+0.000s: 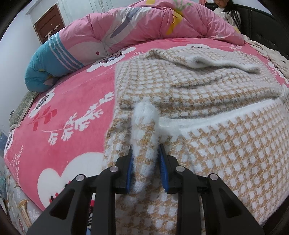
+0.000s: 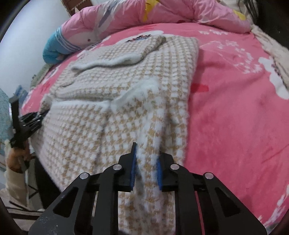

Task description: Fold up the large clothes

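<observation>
A tan and white checked knit sweater [image 1: 198, 101] lies on the pink floral blanket [image 1: 63, 112], with a sleeve folded across its upper part. My left gripper [image 1: 146, 153] is shut on a raised fold of the sweater's near left edge, and fuzzy fabric fills the gap between the blue pads. In the right wrist view the same sweater [image 2: 126, 76] stretches away from me. My right gripper [image 2: 146, 159] is shut on a pinch of its near right edge. The left gripper [image 2: 42, 113] also shows at the sweater's left corner, held by a hand [image 2: 16, 155].
A bunched pink quilt [image 1: 144, 23] with a blue striped end [image 1: 50, 59] lies along the far side of the bed. A person [image 1: 225, 10] sits at the far right by a dark headboard [image 1: 261, 27]. The bed's near edge drops away below the grippers.
</observation>
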Action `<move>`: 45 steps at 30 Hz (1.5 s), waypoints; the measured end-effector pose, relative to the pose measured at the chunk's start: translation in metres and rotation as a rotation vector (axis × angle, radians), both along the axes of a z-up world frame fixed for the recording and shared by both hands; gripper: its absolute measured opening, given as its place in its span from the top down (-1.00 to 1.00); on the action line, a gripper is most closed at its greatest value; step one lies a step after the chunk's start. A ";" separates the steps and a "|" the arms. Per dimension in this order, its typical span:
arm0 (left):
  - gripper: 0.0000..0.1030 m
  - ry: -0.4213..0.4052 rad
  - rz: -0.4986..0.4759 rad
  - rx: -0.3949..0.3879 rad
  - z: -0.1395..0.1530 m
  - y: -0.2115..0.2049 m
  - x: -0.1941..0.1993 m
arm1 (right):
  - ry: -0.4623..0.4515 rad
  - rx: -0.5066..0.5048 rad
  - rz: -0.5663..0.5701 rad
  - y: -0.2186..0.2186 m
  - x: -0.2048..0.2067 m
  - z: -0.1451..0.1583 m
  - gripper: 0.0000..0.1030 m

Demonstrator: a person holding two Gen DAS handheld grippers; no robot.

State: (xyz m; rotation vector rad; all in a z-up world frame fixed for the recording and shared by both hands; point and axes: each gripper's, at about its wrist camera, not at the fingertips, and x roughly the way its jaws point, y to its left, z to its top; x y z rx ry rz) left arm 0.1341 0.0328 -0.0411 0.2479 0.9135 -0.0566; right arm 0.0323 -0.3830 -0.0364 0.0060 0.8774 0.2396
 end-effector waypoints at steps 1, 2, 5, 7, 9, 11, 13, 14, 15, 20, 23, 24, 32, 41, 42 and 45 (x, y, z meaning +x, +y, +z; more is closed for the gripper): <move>0.51 0.001 0.003 0.000 0.000 0.002 -0.001 | -0.006 -0.024 -0.002 0.005 0.005 0.000 0.72; 0.51 0.001 0.001 0.001 0.000 -0.001 0.000 | -0.015 -0.061 -0.005 0.012 0.006 0.000 0.72; 0.51 0.000 0.002 0.004 0.001 0.000 0.000 | -0.045 -0.151 -0.015 0.023 0.003 0.001 0.74; 0.51 -0.001 -0.001 0.009 0.000 -0.002 0.000 | -0.062 -0.196 -0.024 0.025 -0.004 0.002 0.74; 0.51 -0.002 -0.003 0.016 0.001 -0.002 -0.001 | -0.074 -0.236 -0.025 0.031 -0.006 0.002 0.74; 0.51 -0.002 -0.005 0.015 0.000 -0.003 0.000 | -0.083 -0.281 -0.025 0.041 -0.007 0.000 0.74; 0.51 -0.001 -0.004 0.012 0.000 -0.002 0.000 | -0.085 -0.305 -0.025 0.055 -0.001 -0.001 0.74; 0.51 -0.001 -0.003 0.013 0.000 -0.005 0.000 | -0.084 -0.312 -0.026 0.057 -0.002 -0.002 0.74; 0.51 -0.001 -0.003 0.013 0.000 -0.005 0.000 | -0.084 -0.313 -0.026 0.058 -0.001 -0.002 0.74; 0.51 -0.001 -0.003 0.014 0.001 -0.002 0.000 | -0.073 -0.296 -0.026 0.062 0.013 -0.001 0.71; 0.51 -0.001 -0.005 0.014 0.001 -0.001 0.000 | -0.071 -0.299 -0.023 0.064 0.031 -0.002 0.71; 0.51 -0.001 -0.005 0.014 0.000 -0.002 0.000 | -0.071 -0.301 -0.024 0.065 0.035 -0.003 0.71; 0.51 -0.001 -0.004 0.014 0.001 -0.002 0.000 | -0.072 -0.297 -0.028 0.066 0.038 -0.004 0.70; 0.51 0.000 -0.004 0.015 0.000 -0.002 0.000 | -0.073 -0.297 -0.028 0.067 0.040 -0.004 0.69; 0.51 0.000 -0.003 0.015 0.000 -0.002 0.000 | -0.073 -0.297 -0.028 0.067 0.040 -0.004 0.69; 0.51 0.000 -0.004 0.015 0.000 -0.002 0.000 | -0.073 -0.295 -0.030 0.067 0.041 -0.005 0.69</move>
